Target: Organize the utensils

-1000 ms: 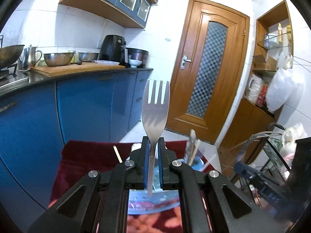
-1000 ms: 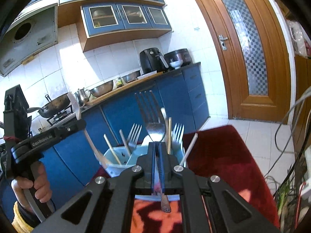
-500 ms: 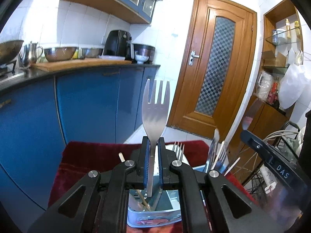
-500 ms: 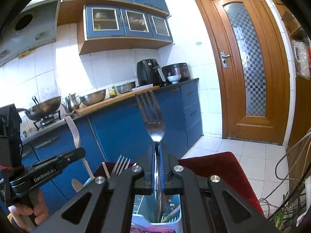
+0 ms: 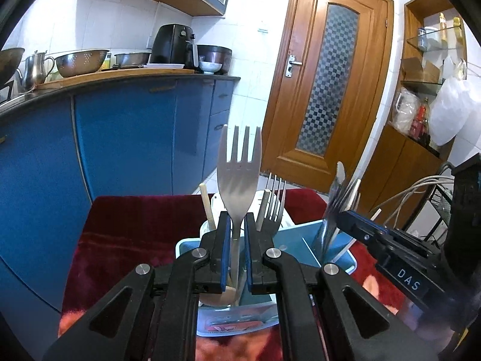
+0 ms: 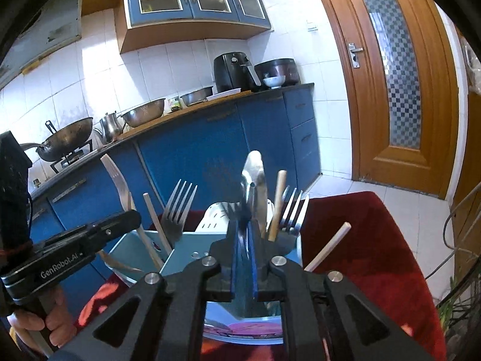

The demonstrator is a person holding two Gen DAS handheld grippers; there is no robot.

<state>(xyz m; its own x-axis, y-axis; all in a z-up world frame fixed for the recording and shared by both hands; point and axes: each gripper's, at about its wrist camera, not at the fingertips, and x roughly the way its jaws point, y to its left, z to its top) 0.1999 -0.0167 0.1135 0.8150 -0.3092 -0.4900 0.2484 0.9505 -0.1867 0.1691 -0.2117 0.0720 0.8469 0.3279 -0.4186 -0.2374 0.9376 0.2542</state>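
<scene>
"DAS" on right gripper; "GenRobot.AI" on left gripper.

The caddy stands on a cloth before the cabinets, with the door behind it to the right. In its left part stand a stick and a fork; in its right part, seen from the right wrist, stand a spoon, a stick and more forks. On the counter behind sit, left to right, a wok, a kettle, a colander, a pan, an air fryer and a pot, with wall cupboards above
</scene>
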